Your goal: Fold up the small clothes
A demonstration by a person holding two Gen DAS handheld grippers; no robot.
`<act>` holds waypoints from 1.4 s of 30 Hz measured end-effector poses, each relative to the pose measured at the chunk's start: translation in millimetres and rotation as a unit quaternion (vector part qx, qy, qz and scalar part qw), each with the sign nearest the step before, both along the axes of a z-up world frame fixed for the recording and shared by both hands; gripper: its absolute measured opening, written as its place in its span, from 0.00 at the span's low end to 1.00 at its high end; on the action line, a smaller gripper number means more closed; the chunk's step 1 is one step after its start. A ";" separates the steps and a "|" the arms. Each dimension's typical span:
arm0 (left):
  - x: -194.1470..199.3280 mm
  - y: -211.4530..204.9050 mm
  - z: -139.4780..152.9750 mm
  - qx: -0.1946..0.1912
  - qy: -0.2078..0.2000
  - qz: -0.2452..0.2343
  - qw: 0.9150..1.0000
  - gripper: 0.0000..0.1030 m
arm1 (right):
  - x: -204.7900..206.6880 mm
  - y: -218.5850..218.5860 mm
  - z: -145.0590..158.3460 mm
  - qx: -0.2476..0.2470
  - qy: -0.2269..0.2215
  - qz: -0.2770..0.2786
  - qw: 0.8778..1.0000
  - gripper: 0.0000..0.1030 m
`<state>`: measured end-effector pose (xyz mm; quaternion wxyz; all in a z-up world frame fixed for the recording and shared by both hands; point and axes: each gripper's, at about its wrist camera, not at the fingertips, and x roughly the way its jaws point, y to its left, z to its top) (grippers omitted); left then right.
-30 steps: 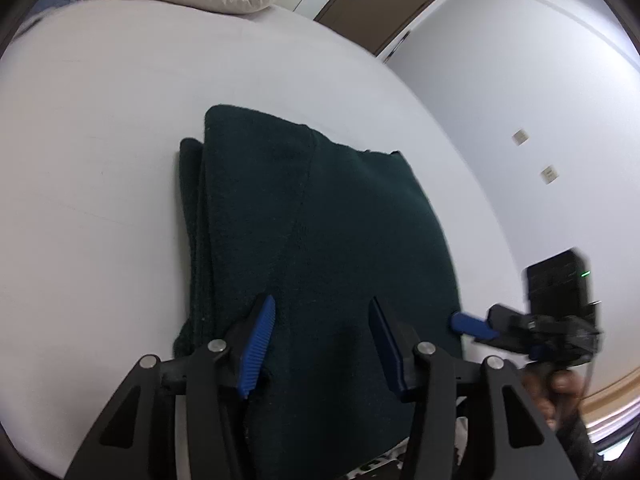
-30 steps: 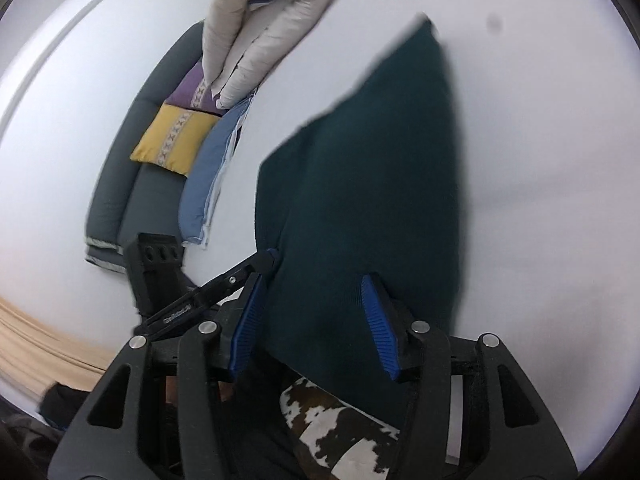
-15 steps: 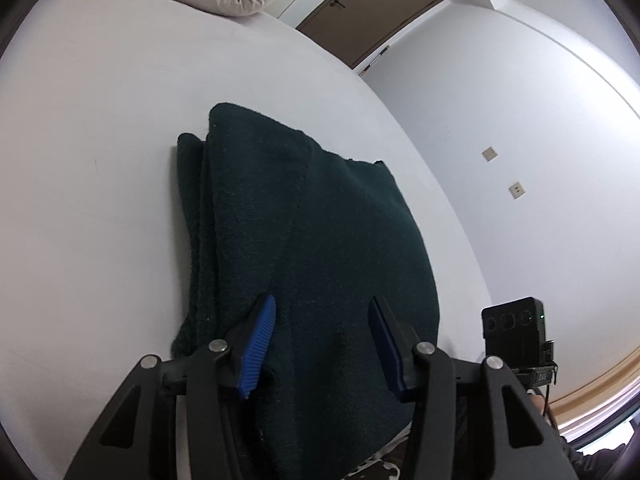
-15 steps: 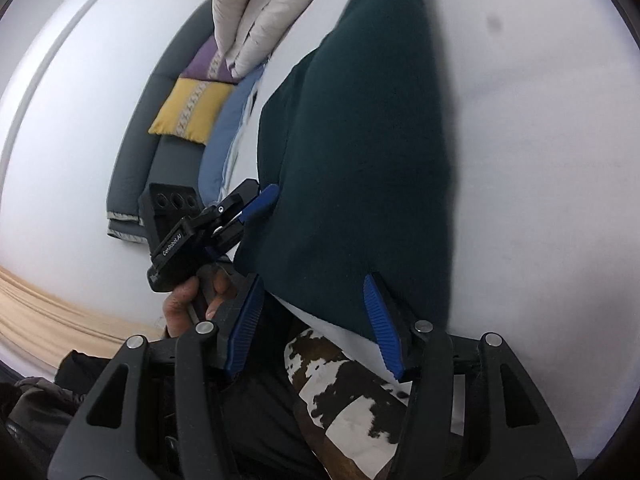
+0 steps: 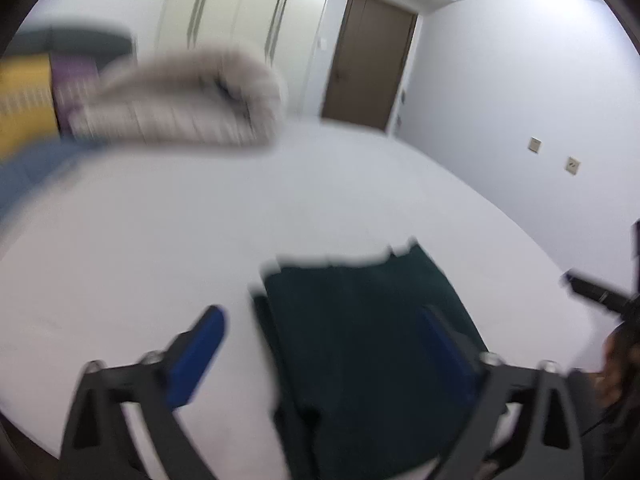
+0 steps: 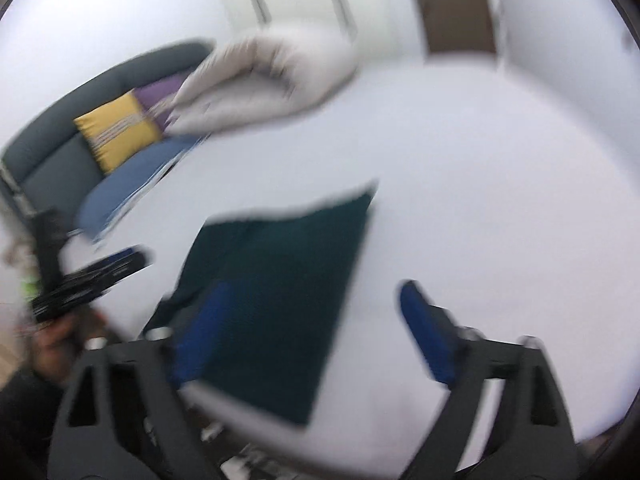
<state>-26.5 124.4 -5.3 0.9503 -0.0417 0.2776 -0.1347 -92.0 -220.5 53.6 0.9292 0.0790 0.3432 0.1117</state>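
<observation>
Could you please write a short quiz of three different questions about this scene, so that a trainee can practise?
1. True or false: the dark green garment lies folded on the white surface.
2. Multiple choice: the left hand-held gripper is A) shut on the garment, B) open, holding nothing, C) out of view.
3. Fill in: behind the garment, at the far side of the surface, lies a pale, padded ____.

Key:
1. True.
2. B. The right hand-held gripper is open too.
3. Jacket (both views are blurred, so the detail is uncertain).
</observation>
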 end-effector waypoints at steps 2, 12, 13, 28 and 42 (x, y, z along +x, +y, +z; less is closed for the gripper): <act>-14.4 -6.8 23.3 0.027 -0.051 0.013 0.998 1.00 | -11.3 3.1 22.6 -0.026 -0.065 -0.036 0.997 1.00; -43.2 -10.7 94.2 0.034 -0.106 0.097 0.989 1.00 | -13.1 8.0 101.2 -0.005 -0.130 -0.037 0.991 1.00; -42.0 -12.1 97.0 0.040 -0.099 0.103 0.989 1.00 | -12.9 14.4 102.8 0.000 -0.127 -0.036 0.991 1.00; -3.3 -17.8 3.7 0.089 0.101 0.139 0.981 1.00 | 23.1 34.7 8.6 -0.080 0.055 -0.113 0.989 1.00; -5.3 -20.3 -23.5 0.088 0.139 0.133 0.977 1.00 | 26.0 84.4 -32.8 -0.111 0.084 -0.068 0.988 1.00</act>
